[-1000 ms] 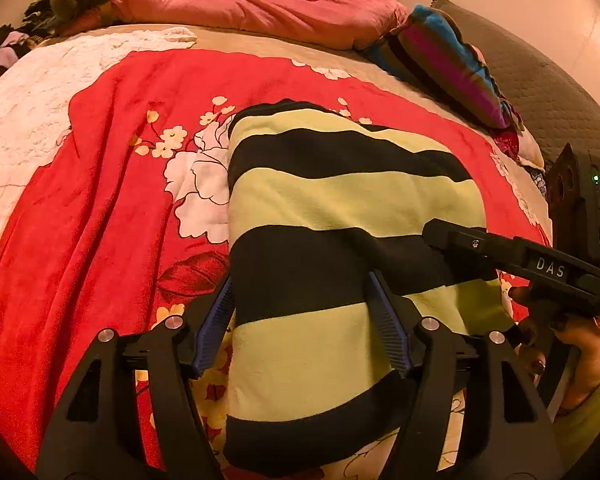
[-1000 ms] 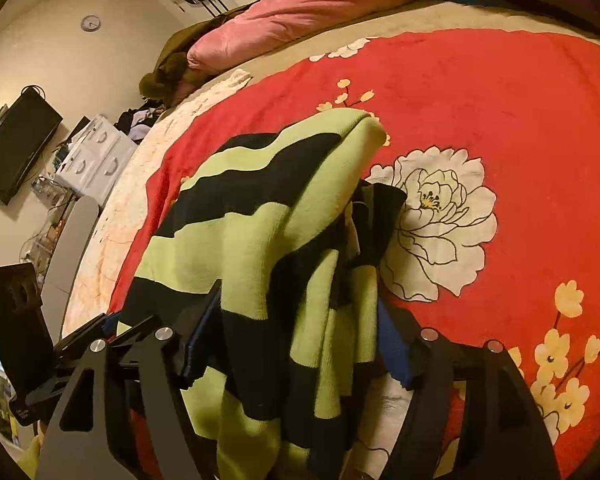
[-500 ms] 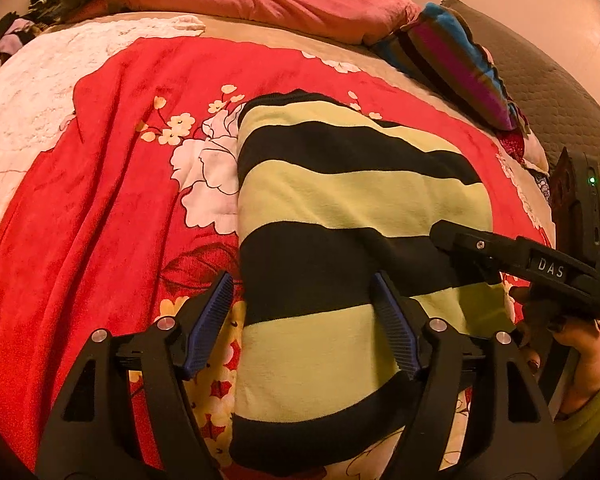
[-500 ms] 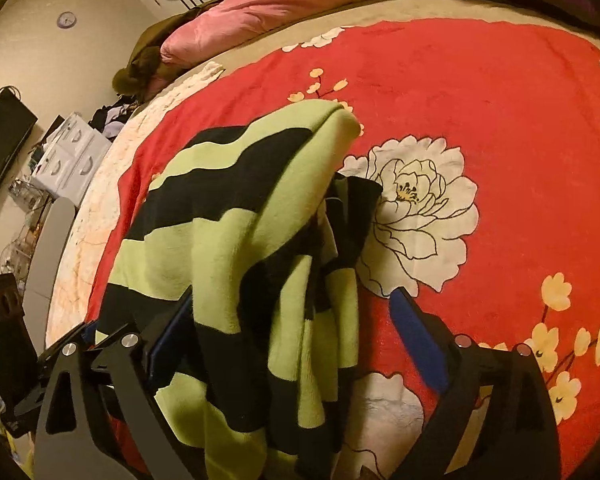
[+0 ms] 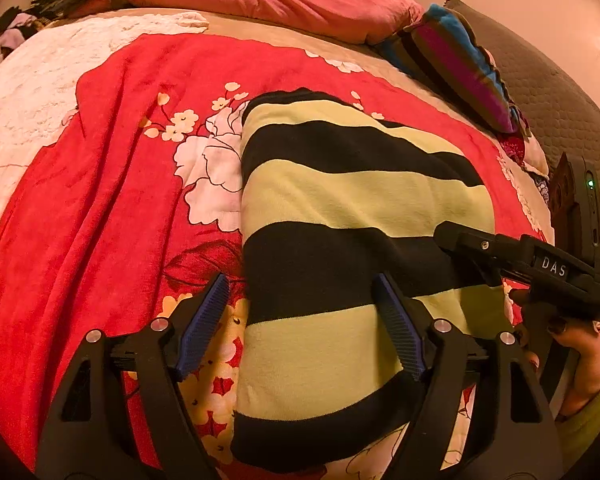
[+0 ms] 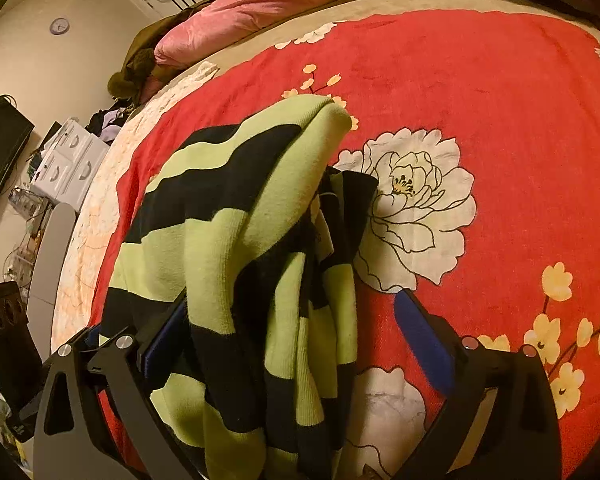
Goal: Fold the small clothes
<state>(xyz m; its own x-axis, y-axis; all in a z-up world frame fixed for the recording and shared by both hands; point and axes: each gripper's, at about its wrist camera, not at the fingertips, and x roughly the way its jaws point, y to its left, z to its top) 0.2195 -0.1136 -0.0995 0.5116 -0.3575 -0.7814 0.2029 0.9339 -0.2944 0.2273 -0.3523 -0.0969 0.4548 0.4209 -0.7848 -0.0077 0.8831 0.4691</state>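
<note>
The striped sweater (image 5: 352,248), lime green and black, lies folded lengthwise on the red floral blanket (image 5: 112,184) that covers the bed, toward the blanket's near edge, its far end short of the pink pillow (image 5: 268,0); the step in hand looks like the release after a fold, judged from how the cloth lies; the left gripper (image 5: 300,328) stands spread, its jaws having just been opening, one blue pad off the sweater's left side over the blanket and the other over the cloth, neither pressing; the right gripper (image 6: 300,340) stands spread wide too, its jaws having just been opening, with the bunched right side of the sweater (image 6: 244,264) lying loose between them; there the layers look untidy; the next move probably calls for pinching the near hem at both corners and carrying it toward the far end, keeping the layers aligned.
</note>
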